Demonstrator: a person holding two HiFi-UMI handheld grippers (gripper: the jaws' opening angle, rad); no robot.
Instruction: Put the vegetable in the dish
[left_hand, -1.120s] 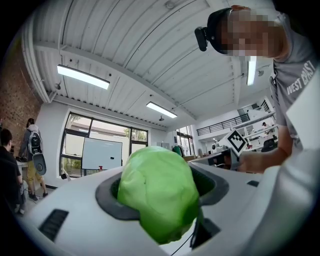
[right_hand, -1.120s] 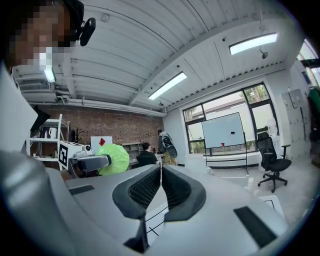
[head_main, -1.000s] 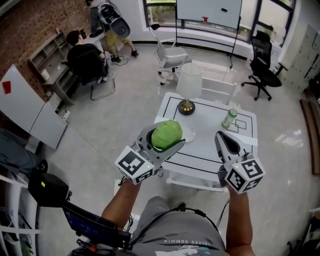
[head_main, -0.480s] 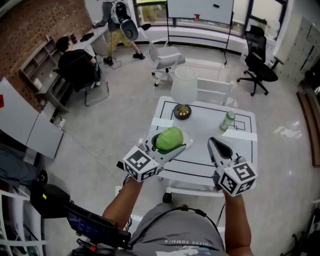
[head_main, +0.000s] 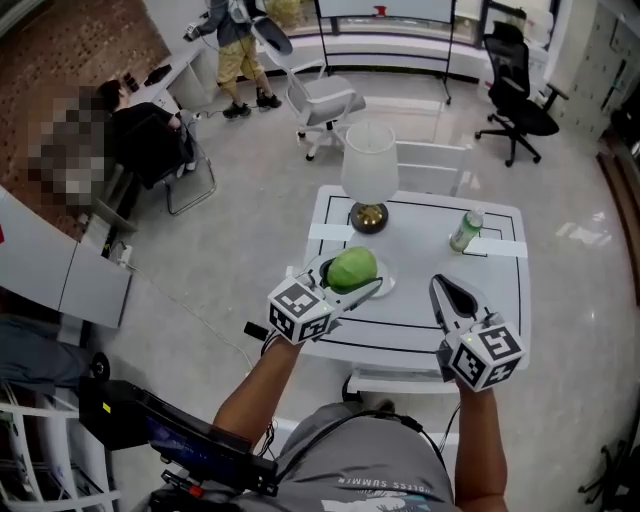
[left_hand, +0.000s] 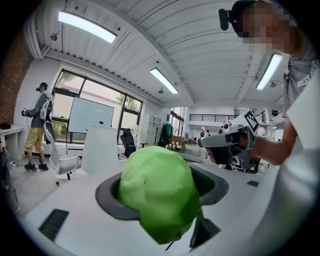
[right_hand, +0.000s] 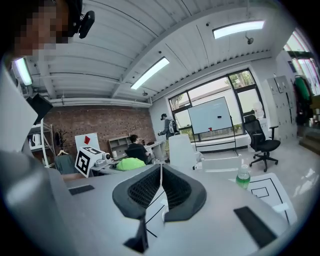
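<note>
Two grippers are over the white table (head_main: 440, 275). The left gripper (head_main: 356, 276) is clenched on a green cabbage (head_main: 350, 268), with its jaws pressing the head from both sides. The right gripper (head_main: 452, 297) has its jaws closed together on nothing, over the near right corner. The cabbage hangs over the white dish (head_main: 387, 284), which lies in the table's left half toward the near edge; I cannot tell whether the two touch. A lamp (head_main: 369, 172) stands by the far left corner and a green bottle (head_main: 466, 230) by the far right. The carry looks almost done and placing is the step in hand. The next move likely calls for lowering the cabbage squarely onto the dish, then parting the left jaws gently so it does not roll.
</note>
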